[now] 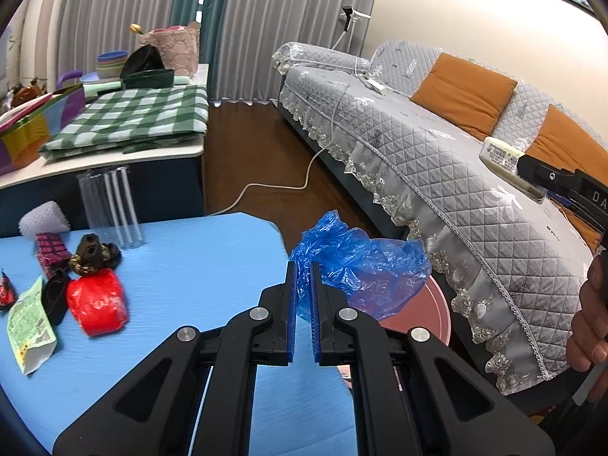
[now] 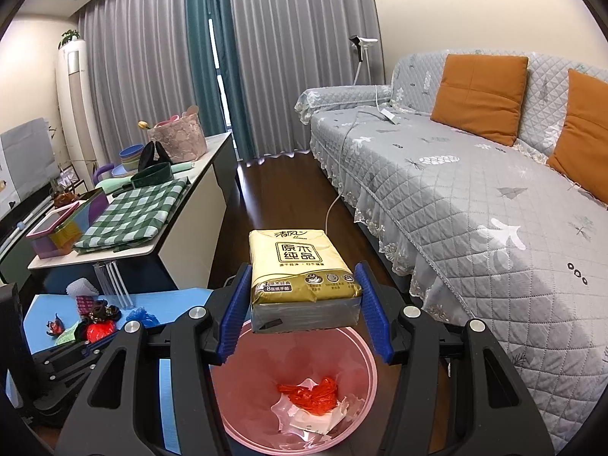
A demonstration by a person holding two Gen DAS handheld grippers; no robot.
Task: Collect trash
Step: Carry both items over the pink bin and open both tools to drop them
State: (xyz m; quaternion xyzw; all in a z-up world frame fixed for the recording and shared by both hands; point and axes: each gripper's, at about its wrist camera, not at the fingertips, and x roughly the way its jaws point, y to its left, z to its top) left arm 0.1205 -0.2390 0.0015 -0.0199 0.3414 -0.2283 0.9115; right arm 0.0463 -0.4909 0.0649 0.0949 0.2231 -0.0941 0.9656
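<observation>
Directly above the bin, held between the pads of the right gripper, sits the tissue pack. Its long axis runs away from the camera, along the fingers, and the jaws clamp its two long sides at half spread. The bin's mouth lies straight below the pack, with red plastic and white paper already at the bottom, so the coming move looks like a plain release: open the jaws and the pack should drop inside the rim.

Off the table's right edge, the left gripper is closed on a crumpled blue bag, which hangs past the fingertips over the floor and over the near part of the bin's rim. That bag is close to the bin too, but not yet centred over it, so the right hand is the better placed of the two.

Back on the blue table, near its left edge, more trash waits: a red bag, a green wrapper and dark scraps.
</observation>
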